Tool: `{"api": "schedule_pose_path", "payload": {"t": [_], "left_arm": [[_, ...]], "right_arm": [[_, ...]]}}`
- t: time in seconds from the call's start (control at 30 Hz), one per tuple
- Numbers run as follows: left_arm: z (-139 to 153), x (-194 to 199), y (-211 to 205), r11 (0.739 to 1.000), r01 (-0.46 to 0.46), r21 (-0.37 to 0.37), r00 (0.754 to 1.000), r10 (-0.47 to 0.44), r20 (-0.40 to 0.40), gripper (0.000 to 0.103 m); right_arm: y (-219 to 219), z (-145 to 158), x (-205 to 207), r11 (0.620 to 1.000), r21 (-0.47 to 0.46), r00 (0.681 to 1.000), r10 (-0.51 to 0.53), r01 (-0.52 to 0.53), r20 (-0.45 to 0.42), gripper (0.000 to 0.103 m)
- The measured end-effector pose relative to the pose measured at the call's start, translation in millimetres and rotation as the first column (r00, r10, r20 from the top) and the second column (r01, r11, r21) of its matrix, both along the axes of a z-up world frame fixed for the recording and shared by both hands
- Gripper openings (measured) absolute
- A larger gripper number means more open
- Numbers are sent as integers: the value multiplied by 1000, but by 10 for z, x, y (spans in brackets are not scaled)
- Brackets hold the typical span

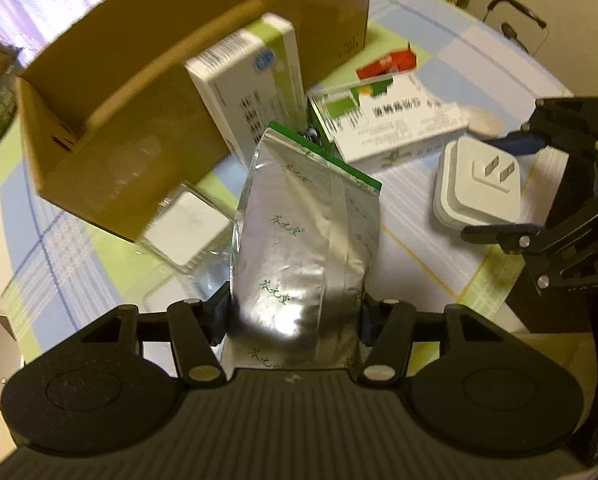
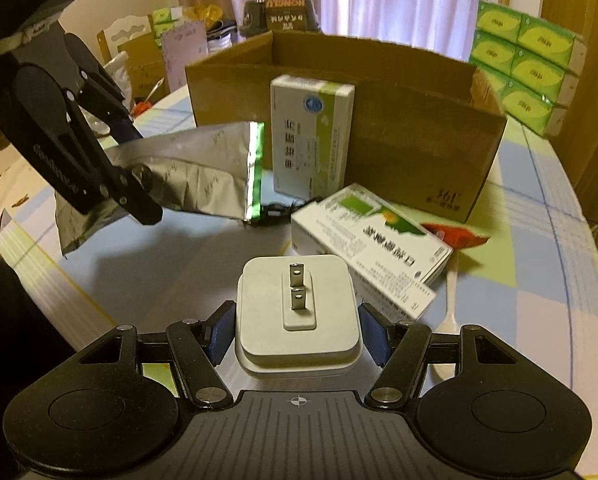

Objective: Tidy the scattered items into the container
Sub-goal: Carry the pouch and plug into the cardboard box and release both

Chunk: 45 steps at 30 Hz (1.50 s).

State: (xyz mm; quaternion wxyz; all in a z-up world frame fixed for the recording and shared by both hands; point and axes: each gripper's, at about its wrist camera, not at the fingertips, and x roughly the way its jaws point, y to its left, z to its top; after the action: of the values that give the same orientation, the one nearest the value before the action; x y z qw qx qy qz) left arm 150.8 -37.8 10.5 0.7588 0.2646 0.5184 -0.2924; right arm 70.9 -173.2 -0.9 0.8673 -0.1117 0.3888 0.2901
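My left gripper point(image 1: 293, 312) is shut on a silver foil pouch point(image 1: 307, 220) with a green edge, held off the table and pointing toward the open cardboard box point(image 1: 139, 80). The right wrist view shows that left gripper point(image 2: 139, 172) and the foil pouch point(image 2: 203, 168) at the left. My right gripper point(image 2: 297, 332) has its blue pads point(image 2: 223, 332) against both sides of a white plug adapter point(image 2: 297, 308), prongs up, resting on the table. A white-and-green medicine box point(image 2: 311, 136) stands upright against the cardboard box point(image 2: 399, 128). Another medicine box point(image 2: 371, 248) lies flat beside a red packet point(image 2: 455, 236).
A white plastic spoon point(image 2: 447, 308) lies right of the flat medicine box. A small white item in a clear case point(image 1: 187, 228) sits by the cardboard box's near side. Something black point(image 2: 279, 208) lies behind the pouch. Stacked green tissue packs point(image 2: 527, 60) stand at the far right, on the checked tablecloth point(image 2: 539, 260).
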Motion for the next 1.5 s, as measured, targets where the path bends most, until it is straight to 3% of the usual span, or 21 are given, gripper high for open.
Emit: {"api": "schedule_pose_path", "payload": {"t": [0.33,0.53,0.7,0.97,1.2,1.5], "left_arm": [[672,187,78,997,-57,-53,992,63,107,54],[1029,621,80,987,-114,-113,977,132,167,54],[1193,1157,72,963,-194,-187,955,229,190,54],[885,1904,108,880,-367,-301,905,412,101,54],[612,2159,165,817,-461,-346,866,499,24,54],[392,2320,221,795,-505,-336,846,533,-11,56]], "right_arm": [[40,620,297,999,42,991,-5,-1,136,67],[181,1002,866,997,76,976,-28,12,214,67],[282,1122,1463,993,100,971,-77,56,226,67],[387,833,2158,988,92,980,-139,126,141,67],[400,541,2395,984,88,984,-163,156,73,67],[456,365,2514,984,74,985,-166,163,38,67]]}}
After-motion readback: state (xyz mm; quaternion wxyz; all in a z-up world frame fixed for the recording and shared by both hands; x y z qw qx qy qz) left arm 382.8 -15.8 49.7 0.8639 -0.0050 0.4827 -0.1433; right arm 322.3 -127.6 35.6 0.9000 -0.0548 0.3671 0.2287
